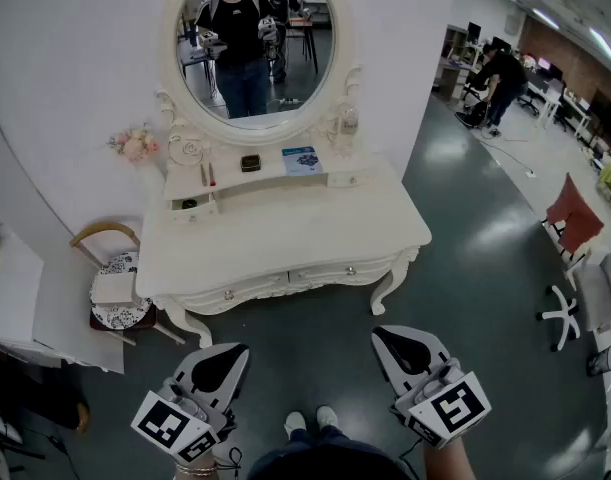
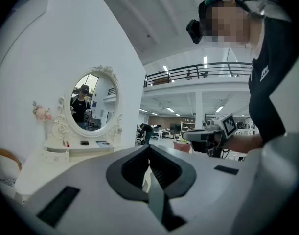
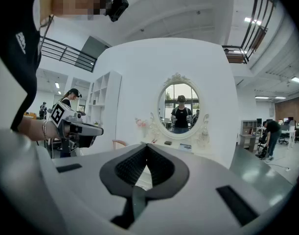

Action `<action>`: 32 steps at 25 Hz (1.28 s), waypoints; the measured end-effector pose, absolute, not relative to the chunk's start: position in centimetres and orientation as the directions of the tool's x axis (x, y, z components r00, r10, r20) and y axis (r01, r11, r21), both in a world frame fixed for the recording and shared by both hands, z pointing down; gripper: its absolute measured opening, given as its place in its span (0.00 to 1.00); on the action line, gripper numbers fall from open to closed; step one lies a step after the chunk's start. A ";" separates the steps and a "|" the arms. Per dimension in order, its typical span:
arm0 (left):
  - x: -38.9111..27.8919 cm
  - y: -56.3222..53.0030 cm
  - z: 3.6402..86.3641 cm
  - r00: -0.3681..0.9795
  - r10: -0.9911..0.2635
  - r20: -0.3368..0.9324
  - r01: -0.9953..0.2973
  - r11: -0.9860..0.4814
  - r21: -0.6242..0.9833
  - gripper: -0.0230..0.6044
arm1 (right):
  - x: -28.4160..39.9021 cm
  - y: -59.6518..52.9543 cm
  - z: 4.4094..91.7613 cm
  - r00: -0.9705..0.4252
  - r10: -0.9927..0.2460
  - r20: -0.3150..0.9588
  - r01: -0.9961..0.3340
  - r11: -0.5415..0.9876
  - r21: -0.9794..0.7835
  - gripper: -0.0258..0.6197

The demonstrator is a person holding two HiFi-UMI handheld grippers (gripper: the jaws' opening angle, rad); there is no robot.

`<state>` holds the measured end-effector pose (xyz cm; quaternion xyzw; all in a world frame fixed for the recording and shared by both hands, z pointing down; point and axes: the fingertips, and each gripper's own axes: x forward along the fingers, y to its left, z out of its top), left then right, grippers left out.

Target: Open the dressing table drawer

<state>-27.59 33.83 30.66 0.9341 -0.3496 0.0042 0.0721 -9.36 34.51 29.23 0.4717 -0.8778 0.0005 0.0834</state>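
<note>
The white dressing table point(image 1: 285, 233) with an oval mirror point(image 1: 250, 43) stands ahead of me in the head view. Its front holds two shut drawers, the left drawer point(image 1: 235, 290) and the right drawer point(image 1: 345, 268), each with a small round knob. My left gripper point(image 1: 235, 353) and right gripper point(image 1: 387, 336) hover low over the dark floor, well short of the table front. Both are shut with nothing between the jaws. In the left gripper view the left gripper point(image 2: 149, 150) points past the table point(image 2: 66, 148). From the right gripper point(image 3: 147, 148) the mirror point(image 3: 180, 111) lies straight ahead.
A wooden chair point(image 1: 120, 293) with a round patterned seat stands left of the table, beside a white desk point(image 1: 25, 303). A blue box point(image 1: 302, 160), a small black box point(image 1: 250, 163) and flowers point(image 1: 135, 145) sit on the table's shelf. A red swivel chair point(image 1: 573, 226) stands at right; a person point(image 1: 503, 76) is far back.
</note>
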 end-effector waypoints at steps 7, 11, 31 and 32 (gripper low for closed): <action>-28.8 34.2 31.4 0.769 -0.635 0.072 -0.638 -0.758 0.133 0.07 | -11.2 35.2 28.9 -0.548 -0.824 0.142 -0.822 0.562 0.087 0.07; -29.2 34.2 32.1 0.777 -0.626 0.062 -0.628 -0.767 0.131 0.07 | -11.0 36.1 30.8 -0.517 -0.836 0.182 -0.838 0.538 0.091 0.07; -24.5 30.9 32.9 0.823 -0.562 0.078 -0.567 -0.806 0.174 0.07 | -7.1 33.8 29.7 -0.496 -0.862 0.103 -0.867 0.497 -0.016 0.07; -24.1 30.4 32.9 0.823 -0.562 0.078 -0.566 -0.805 0.176 0.07 | -6.6 33.5 29.8 -0.490 -0.865 0.108 -0.871 0.492 -0.011 0.07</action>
